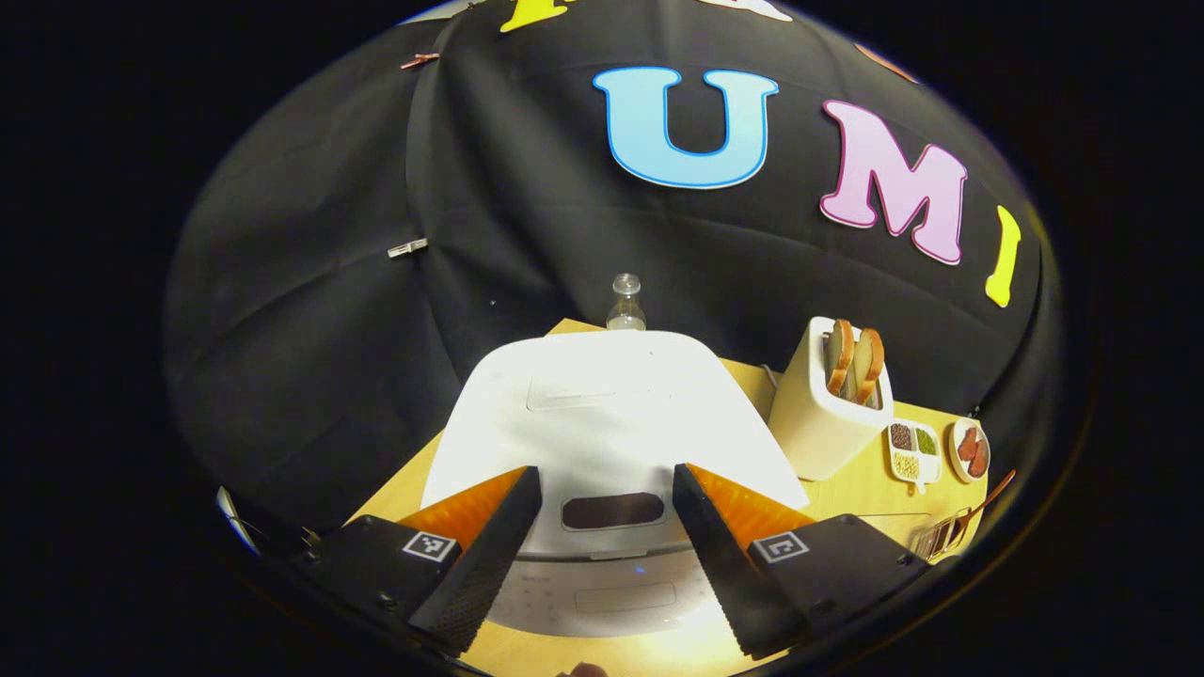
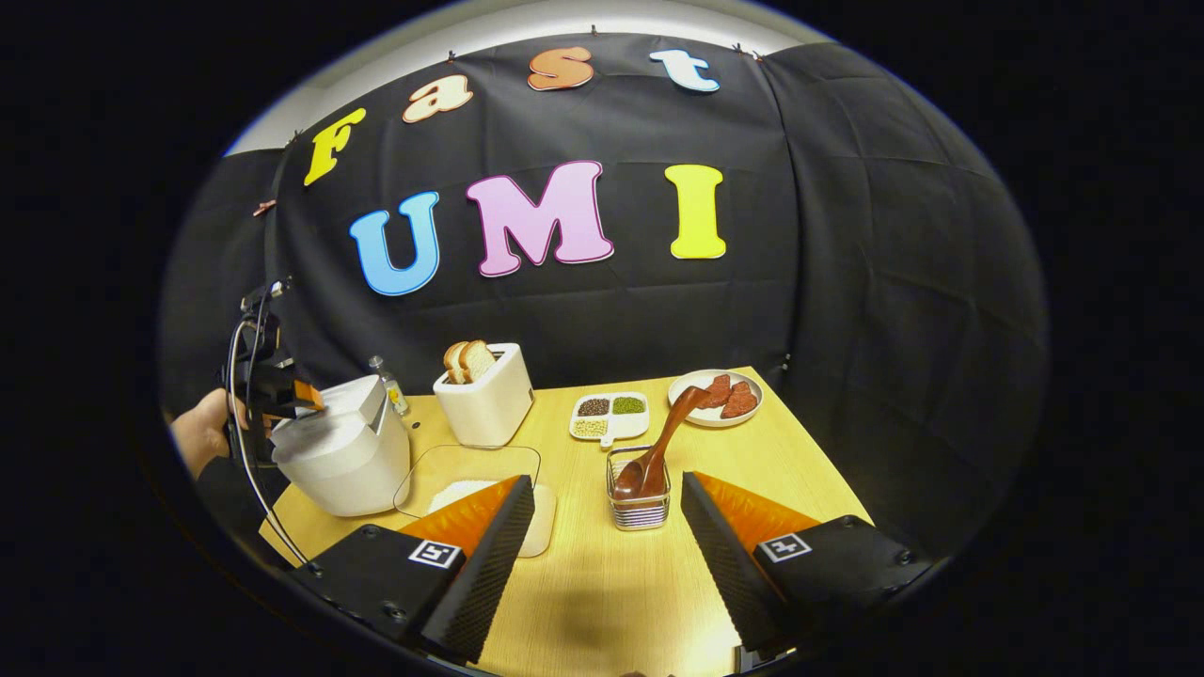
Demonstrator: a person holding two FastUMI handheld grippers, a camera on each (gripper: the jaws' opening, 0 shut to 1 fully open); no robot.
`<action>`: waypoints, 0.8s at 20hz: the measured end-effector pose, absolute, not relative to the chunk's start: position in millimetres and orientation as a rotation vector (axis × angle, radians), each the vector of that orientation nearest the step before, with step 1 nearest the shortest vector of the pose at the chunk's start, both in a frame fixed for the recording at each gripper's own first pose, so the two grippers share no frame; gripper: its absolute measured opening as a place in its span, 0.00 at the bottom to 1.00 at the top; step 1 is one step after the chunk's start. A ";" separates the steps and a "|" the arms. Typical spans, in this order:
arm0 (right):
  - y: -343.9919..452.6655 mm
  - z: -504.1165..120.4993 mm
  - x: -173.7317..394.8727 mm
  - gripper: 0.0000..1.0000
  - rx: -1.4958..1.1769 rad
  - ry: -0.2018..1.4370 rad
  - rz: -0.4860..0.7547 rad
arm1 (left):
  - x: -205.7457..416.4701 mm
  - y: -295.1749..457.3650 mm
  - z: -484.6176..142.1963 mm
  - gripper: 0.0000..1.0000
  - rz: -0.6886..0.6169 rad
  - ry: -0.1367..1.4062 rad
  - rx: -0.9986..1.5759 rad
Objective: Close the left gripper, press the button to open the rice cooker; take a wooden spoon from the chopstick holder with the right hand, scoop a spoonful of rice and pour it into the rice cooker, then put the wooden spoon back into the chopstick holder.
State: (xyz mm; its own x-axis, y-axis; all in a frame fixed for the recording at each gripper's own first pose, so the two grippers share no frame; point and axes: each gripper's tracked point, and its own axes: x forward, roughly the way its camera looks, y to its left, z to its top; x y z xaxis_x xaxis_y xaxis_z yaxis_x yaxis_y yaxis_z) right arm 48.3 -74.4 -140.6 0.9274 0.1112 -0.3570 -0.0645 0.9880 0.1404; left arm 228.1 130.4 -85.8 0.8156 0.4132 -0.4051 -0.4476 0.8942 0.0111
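Observation:
The white rice cooker (image 1: 602, 414) sits right under my left gripper (image 1: 607, 473), lid down. Its dark button (image 1: 611, 511) lies between the fingers, which stand wide open. In the right gripper view the cooker (image 2: 343, 451) is at the table's left, with the left gripper (image 2: 277, 390) held over it by a hand (image 2: 198, 432). The wooden spoon (image 2: 663, 440) leans in the wire chopstick holder (image 2: 640, 503), just beyond my right gripper (image 2: 609, 480), which is open and holds nothing. A clear dish of white rice (image 2: 466, 484) lies beside the cooker, partly behind one finger.
A toaster with bread slices (image 2: 484, 400) stands behind the rice dish. Further back sit a small bottle (image 2: 388, 384), a compartment dish of beans (image 2: 609, 414) and a plate of reddish pieces (image 2: 720, 397). Bare table (image 2: 602, 602) lies under my right gripper.

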 end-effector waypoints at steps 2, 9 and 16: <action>-77.5 -143.0 48.3 0.98 0.130 0.380 0.087 | 230.0 131.0 -89.6 1.00 0.456 0.394 -0.081; -92.1 -145.0 52.7 0.99 0.127 0.366 0.092 | 232.3 129.4 -89.6 1.00 0.418 0.403 -0.056; -111.0 -120.9 82.3 0.99 0.135 0.302 0.132 | 187.1 73.7 -38.2 0.96 0.381 0.219 -0.103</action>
